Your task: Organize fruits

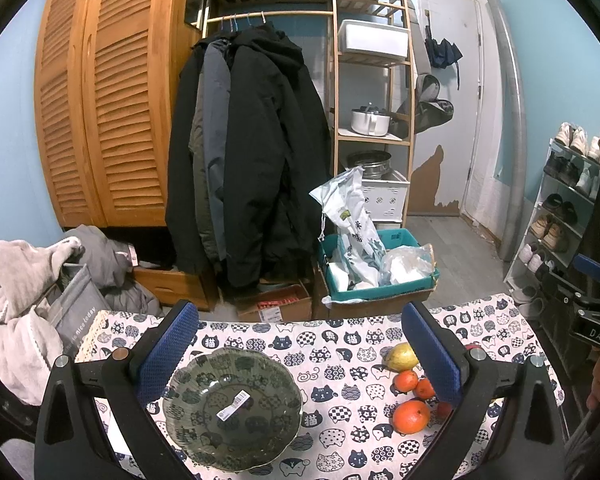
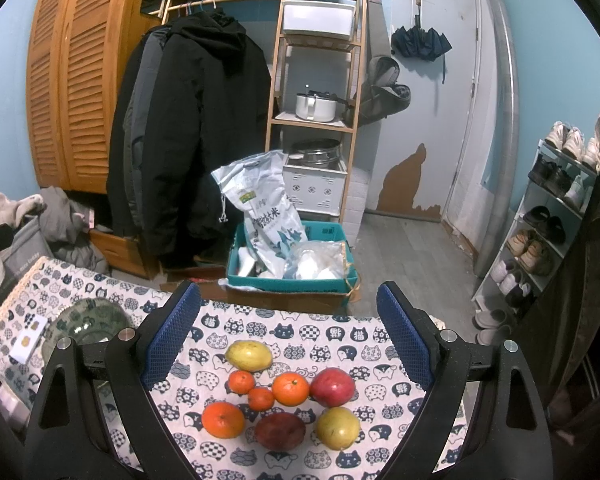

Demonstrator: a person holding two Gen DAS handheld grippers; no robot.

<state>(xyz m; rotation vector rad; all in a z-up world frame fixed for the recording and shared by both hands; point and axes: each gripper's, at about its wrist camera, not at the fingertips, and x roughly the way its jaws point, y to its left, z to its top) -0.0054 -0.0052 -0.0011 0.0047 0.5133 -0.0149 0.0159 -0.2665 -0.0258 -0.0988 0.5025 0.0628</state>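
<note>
Nothing is gathered yet — the glass bowl (image 1: 232, 408) sits empty on the tablecloth (image 2: 332, 340), fruits (image 2: 290, 390) clustered just beside it. Both the left gripper (image 1: 300, 356) and right gripper (image 2: 288, 340) hover released, holding nothing — next, the right one likely needs to descend and clench a single fruit.

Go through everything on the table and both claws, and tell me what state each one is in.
Left claw: open, holding nothing, above the glass bowl.
Right claw: open, holding nothing, above the fruit.
Glass bowl: upright, no fruit in it, sticker inside.
Oranges: four, loose on the tablecloth.
Red apples: two, loose.
Yellow fruits: two, loose.
</note>
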